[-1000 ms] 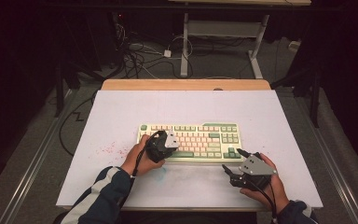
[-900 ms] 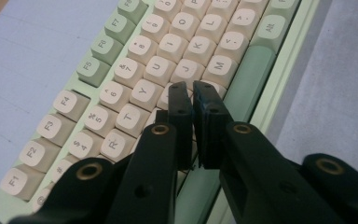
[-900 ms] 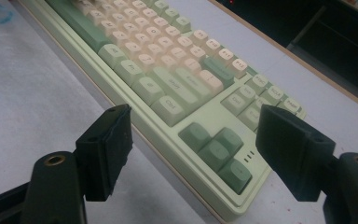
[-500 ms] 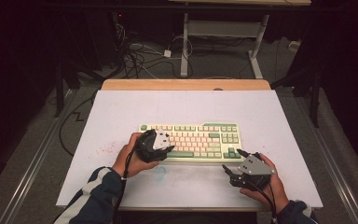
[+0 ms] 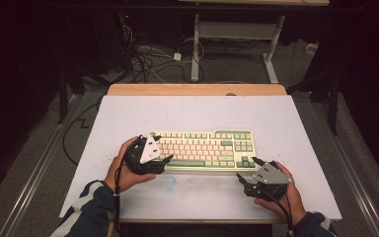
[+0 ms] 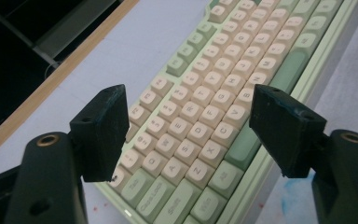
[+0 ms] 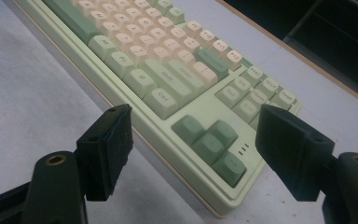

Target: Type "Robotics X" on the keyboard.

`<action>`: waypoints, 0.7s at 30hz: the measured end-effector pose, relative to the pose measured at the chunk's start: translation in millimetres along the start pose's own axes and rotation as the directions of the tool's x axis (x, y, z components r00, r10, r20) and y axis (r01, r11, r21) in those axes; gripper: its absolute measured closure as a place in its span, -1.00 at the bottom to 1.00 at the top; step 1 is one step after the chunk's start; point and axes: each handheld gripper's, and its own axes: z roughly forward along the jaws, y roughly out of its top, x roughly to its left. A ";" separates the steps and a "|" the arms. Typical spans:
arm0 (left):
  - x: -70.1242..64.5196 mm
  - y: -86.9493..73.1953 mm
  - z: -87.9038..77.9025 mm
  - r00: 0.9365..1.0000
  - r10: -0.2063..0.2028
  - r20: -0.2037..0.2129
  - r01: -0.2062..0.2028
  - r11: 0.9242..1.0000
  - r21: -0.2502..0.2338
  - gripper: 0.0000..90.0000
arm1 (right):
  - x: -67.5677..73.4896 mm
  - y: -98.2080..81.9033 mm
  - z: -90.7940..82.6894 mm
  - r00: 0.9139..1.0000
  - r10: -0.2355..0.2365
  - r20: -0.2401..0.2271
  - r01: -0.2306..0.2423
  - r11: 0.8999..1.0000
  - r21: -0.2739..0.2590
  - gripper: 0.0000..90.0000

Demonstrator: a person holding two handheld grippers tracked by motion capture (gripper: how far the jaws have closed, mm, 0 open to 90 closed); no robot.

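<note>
Since a second ago our left gripper (image 5: pixel 162 159) has slid leftwards along the keyboard (image 5: pixel 202 149), from over the middle of the letter rows to its left end, and its jaws have just been opening. They now stand wide apart with nothing between them; in the left gripper view the pads hang above the letter keys without touching any. The keyboard itself has not shifted: it lies flat in the middle of the white table (image 5: pixel 276 123), long side across, a little nearer our edge than the far one.

We read this as a release after some contact with the keys, followed by a move to the left end. Our right gripper (image 5: pixel 246 185) has kept its place at the front right corner of the keyboard. Its jaws are also spread, empty, just short of the arrow keys (image 7: pixel 209 140) as the right gripper view shows them.

With one gripper at each end and both unclenched, we judge that we are set up to take the keyboard by its two ends, though neither has closed on it yet. A faint blue smudge (image 5: pixel 169 182) marks the table just in front of the keyboard, between our hands.
</note>
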 end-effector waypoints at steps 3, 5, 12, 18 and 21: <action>4.4 -3.3 -6.0 1.000 0.000 -0.011 0.000 1.000 -0.001 -0.47 | 0.4 0.0 0.4 1.000 0.000 -0.005 0.000 1.000 0.005 -0.33; 7.0 -6.0 -9.7 1.000 -0.001 -0.019 0.001 1.000 -0.001 -0.49 | 0.9 -0.1 0.5 1.000 -0.001 -0.011 0.001 1.000 0.011 -0.30; 14.2 -16.4 -24.1 0.999 -0.006 -0.043 0.006 1.000 -0.001 -0.51 | 0.8 0.8 1.7 0.996 0.025 -0.089 -0.024 1.000 0.021 0.29; 15.2 -29.4 -35.1 0.998 -0.005 -0.060 0.006 1.000 0.009 -0.51 | 3.1 10.3 10.2 0.983 0.025 -0.181 -0.018 0.999 0.040 0.93; 14.0 -38.2 -39.8 0.998 -0.006 -0.059 0.008 0.999 0.039 -0.51 | 7.6 19.3 17.5 0.974 0.001 -0.227 0.009 0.999 0.043 1.00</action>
